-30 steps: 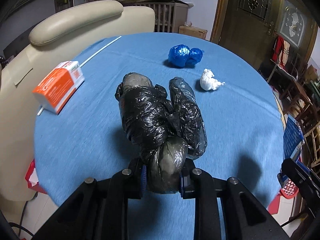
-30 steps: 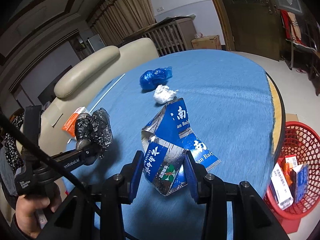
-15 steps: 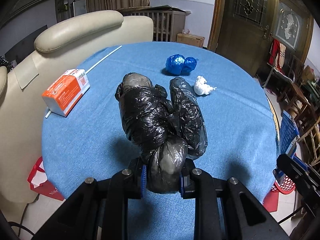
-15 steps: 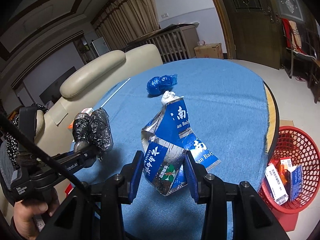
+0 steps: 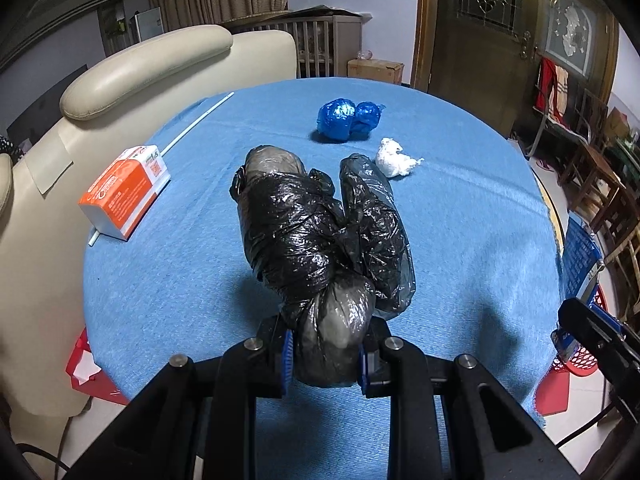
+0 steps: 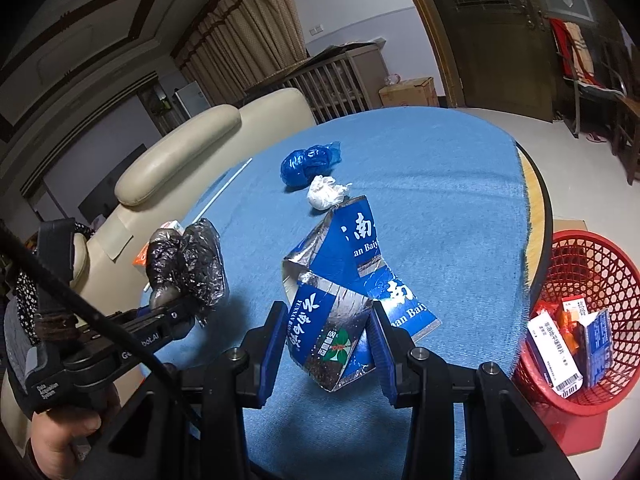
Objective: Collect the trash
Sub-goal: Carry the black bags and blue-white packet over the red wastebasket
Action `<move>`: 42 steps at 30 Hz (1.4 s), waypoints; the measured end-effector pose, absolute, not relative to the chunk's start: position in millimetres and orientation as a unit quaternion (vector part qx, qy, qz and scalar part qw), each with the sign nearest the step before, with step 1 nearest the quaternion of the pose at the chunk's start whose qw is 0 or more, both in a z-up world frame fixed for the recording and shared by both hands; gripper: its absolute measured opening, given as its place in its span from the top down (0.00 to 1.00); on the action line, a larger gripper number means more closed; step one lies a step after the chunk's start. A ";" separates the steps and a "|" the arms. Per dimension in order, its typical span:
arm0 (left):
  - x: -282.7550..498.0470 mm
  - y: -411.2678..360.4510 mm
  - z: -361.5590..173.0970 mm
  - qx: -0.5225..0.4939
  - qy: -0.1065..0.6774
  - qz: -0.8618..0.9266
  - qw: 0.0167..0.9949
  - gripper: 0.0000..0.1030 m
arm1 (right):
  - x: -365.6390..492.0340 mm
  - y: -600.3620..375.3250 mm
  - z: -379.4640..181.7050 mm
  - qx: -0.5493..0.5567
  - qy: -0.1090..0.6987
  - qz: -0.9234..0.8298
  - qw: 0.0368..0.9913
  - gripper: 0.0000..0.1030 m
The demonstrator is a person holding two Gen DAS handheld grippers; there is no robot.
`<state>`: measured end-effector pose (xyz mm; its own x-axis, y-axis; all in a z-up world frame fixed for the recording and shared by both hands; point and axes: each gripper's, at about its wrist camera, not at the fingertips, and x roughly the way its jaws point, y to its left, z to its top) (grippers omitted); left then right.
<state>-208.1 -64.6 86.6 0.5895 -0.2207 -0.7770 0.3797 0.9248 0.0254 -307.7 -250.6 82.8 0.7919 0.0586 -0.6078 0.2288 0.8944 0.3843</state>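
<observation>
**A:** So, how far along is the trash run?

**B:** Partway, I'd judge. Two pieces are in hand. The left gripper [image 5: 324, 360] is pinched tight on the knotted neck of a crumpled black plastic bag [image 5: 320, 236], held up over the near part of the blue table [image 5: 460, 220]. The right gripper [image 6: 330, 344] has its pads pressed on a torn blue and silver carton [image 6: 340, 300], also lifted clear of the cloth.

**A:** And where do they go?

**B:** Into the red basket [image 6: 568, 268], I'd say. It stands on the floor just beside the table's right edge and already holds a few flattened boxes [image 6: 560, 340], so some of the collecting looks done.

**A:** What's left on the table?

**B:** Toward the far side of the table lie a balled blue plastic bag [image 5: 346, 120] and, just beside it, a wad of white tissue [image 5: 396, 158]. Near the table's left edge rests an orange and white box [image 5: 124, 196], lying on a thin white stick [image 5: 196, 124] that runs on toward the far edge.

**A:** So the next job?

**B:** Probably carrying both held pieces over the right edge and letting go above the basket; four things would then remain. The carton is nearer the basket than the black bag.
</observation>
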 end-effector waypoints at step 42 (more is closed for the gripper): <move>-219.0 -83.0 89.9 0.116 0.409 -0.177 0.888 0.75 | -330.2 -259.1 87.4 0.242 0.294 -0.057 0.923 0.58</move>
<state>-219.0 -83.0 89.9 0.6024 -0.2196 -0.7674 0.4095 0.9103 0.0609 -330.2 -259.1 87.4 0.8209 0.0375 -0.5699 0.2470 0.8763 0.4136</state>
